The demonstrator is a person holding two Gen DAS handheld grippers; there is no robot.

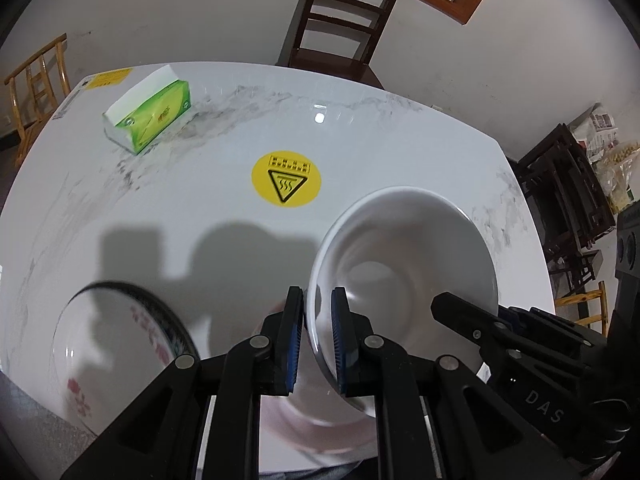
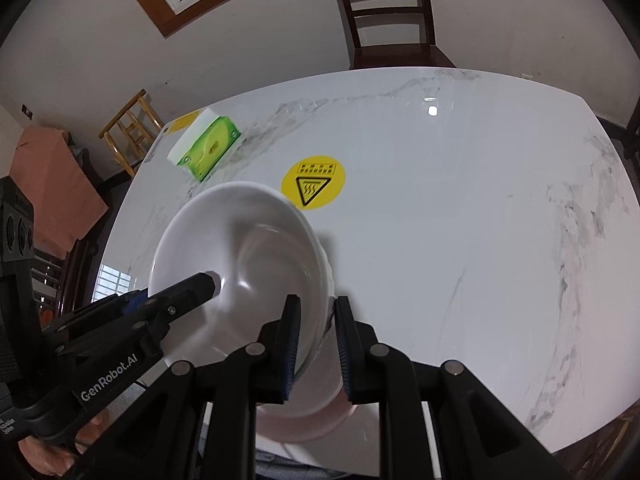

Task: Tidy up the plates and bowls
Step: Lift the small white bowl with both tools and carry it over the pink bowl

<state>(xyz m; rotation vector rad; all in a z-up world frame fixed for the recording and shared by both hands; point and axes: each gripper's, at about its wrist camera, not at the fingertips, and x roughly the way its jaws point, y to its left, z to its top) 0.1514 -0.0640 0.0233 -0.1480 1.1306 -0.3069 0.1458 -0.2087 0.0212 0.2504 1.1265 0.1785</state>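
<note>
Both hand-held grippers pinch one white bowl (image 1: 404, 264) by opposite rims: left hand-held gripper (image 1: 317, 344) and right hand-held gripper (image 2: 316, 350), jaws nearly closed. It hangs lower centre, above the marble worktop (image 1: 400, 140), with a patterned bowl (image 1: 116, 356) lower left.

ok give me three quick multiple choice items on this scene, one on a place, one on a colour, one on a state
1. Where does the tissue box lie on the marble table?
A. near the far left corner
B. on top of the round sticker
C. inside the white bowl

2. What colour is the round warning sticker?
A. red
B. yellow
C. blue

3. How is the white bowl held?
A. resting untouched on the table
B. by one gripper only
C. by both grippers, each clamped on its rim

Answers:
1 A: it sits far back on the left, apart from the sticker.
2 B: yellow with a black triangle.
3 C: the left gripper and the right gripper each have jaws closed over opposite sides of the rim.
</note>
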